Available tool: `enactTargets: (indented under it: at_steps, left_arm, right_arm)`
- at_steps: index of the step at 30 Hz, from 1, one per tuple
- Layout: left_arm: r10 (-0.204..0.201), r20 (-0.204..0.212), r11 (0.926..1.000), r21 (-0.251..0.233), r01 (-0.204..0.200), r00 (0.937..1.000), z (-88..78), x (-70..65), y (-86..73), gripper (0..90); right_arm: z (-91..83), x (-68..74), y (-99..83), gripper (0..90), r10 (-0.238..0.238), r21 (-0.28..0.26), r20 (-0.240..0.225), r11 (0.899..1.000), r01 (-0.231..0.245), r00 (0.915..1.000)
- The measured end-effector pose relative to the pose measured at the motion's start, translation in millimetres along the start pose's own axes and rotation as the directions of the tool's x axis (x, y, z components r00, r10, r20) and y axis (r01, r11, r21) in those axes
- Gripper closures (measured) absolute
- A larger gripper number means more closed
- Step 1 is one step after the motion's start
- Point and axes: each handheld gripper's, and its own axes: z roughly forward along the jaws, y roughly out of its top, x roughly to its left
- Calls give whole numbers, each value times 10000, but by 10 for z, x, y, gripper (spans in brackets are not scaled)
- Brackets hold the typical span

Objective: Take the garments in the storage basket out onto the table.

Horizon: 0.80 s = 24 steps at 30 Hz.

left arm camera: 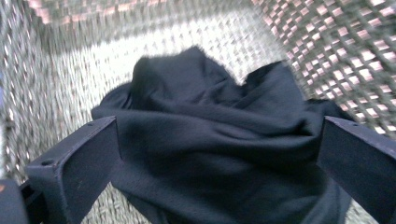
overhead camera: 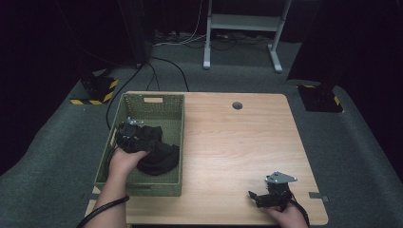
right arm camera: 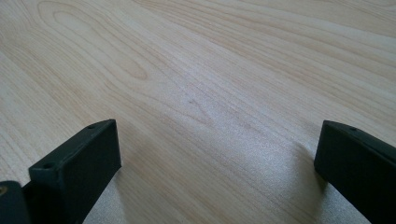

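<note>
1. High view: your wooden table [overhead camera: 237, 142] stands on grey carpet [overhead camera: 47, 142] in a dark room, with a green basket [overhead camera: 142, 187] at its left.
2. A black cloth [left arm camera: 210, 140] lies bunched inside that basket.
3. Your left gripper [left arm camera: 217, 158] reaches into the basket, jaws spread wide either side of the cloth, gripping nothing.
4. Your right gripper [right arm camera: 217, 158] sits low at the near right edge, jaws wide apart over bare wood.

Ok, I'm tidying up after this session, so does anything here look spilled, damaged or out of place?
Nothing stands out. The black cloth lies crumpled inside the green basket, with the open left gripper over it. The right gripper is open above bare wooden table.
</note>
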Motion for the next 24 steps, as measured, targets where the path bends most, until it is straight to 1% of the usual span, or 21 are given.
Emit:
enactTargets:
  at_steps: [3, 4, 6, 7, 9, 11, 14, 15, 16, 17, 18, 20, 22, 24]
  left_arm:
    - [-41, -30, 9997, 244, 41, 10000, 41, 29, -1, 4]
    - [-142, 6, 9996, 249, 142, 9999, 56, 26, 0, 4]
    - [-151, 32, 9994, 320, 150, 9999, 69, 29, 2, 4]
    - [-272, 26, 9991, 315, 271, 9996, 81, 22, 0, 4]
    - [-156, 0, 9987, 489, 156, 9999, 93, 34, 1, 4]
    - [-331, -19, 9980, 545, 332, 9994, 125, 29, -6, 4]
    - [-355, -62, 9960, 817, 359, 9994, 160, 46, -20, 3]
    - [-355, -62, 9960, 817, 359, 9994, 160, 46, -20, 2]
    - [-383, -92, 9942, 1007, 391, 9992, 184, 59, -39, 3]
    - [-383, -92, 9942, 1007, 391, 9992, 184, 59, -39, 3]
    - [-454, -140, 9925, 1133, 467, 9989, 205, 68, -54, 3]
    - [-458, -157, 9889, 1406, 476, 9988, 226, 85, -74, 3]
    - [-583, -219, 9867, 1506, 610, 9981, 253, 93, -93, 3]
    - [-593, -238, 9857, 1565, 623, 9980, 265, 112, -101, 2]
  right_arm:
    - [-1, -2, 0, 0, 9, -8, -11, 10000, -9, 10000]
    - [-1, -2, 0, 0, 18, -10, -18, 10000, -18, 10000]
    - [-2, -3, -1, 0, 31, -12, -26, 10000, -31, 10000]
    - [-2, -3, -1, 0, 30, -15, -28, 10000, -30, 10000]
    - [-2, -5, -1, 0, 35, -20, -37, 10000, -35, 10000]
    - [-2, -5, -1, 0, 35, -21, -39, 10000, -35, 10000]
    - [-2, -5, -1, 0, 36, -21, -41, 10000, -36, 10000]
    - [-2, -5, -1, 0, 36, -21, -41, 10000, -36, 10000]
    - [-2, -5, -1, 0, 33, -18, -38, 10000, -33, 10000]
    - [-2, -5, -1, 0, 33, -18, -38, 10000, -33, 10000]
    - [-1, -3, -1, 0, 28, -14, -31, 10000, -28, 10000]
    - [-1, -3, -1, 0, 25, -13, -29, 10000, -25, 10000]
    - [-1, -3, -1, 0, 26, -13, -30, 10000, -26, 10000]
    - [-1, -3, -1, 0, 19, -11, -26, 10000, -19, 10000]
